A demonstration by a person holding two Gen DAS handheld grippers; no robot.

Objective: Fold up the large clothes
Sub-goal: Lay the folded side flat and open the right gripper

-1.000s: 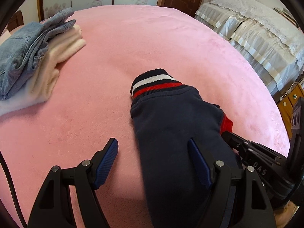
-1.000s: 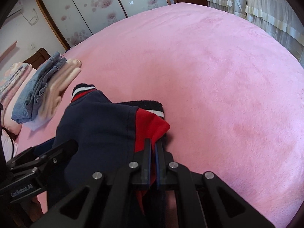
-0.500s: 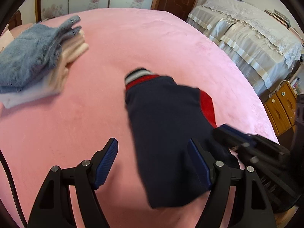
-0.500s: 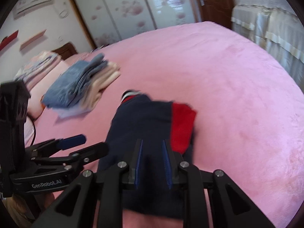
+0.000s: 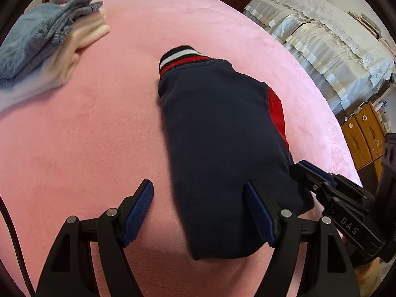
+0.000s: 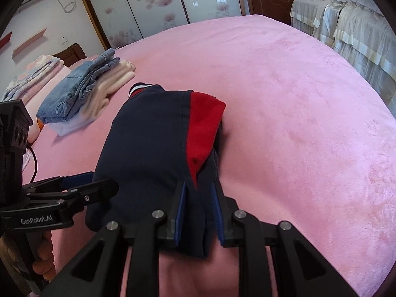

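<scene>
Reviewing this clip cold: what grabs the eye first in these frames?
A folded navy sweatshirt with a red panel and striped cuff lies mid-bed on the pink blanket. The right gripper straddles its near edge, while the left gripper gapes wide. A folded stack topped with denim sits far left.

Garment: navy jacket (image 5: 222, 143), red panel, striped cuff, folded into a long bundle.
Place: near edge of pink bed (image 5: 86, 136).
</scene>
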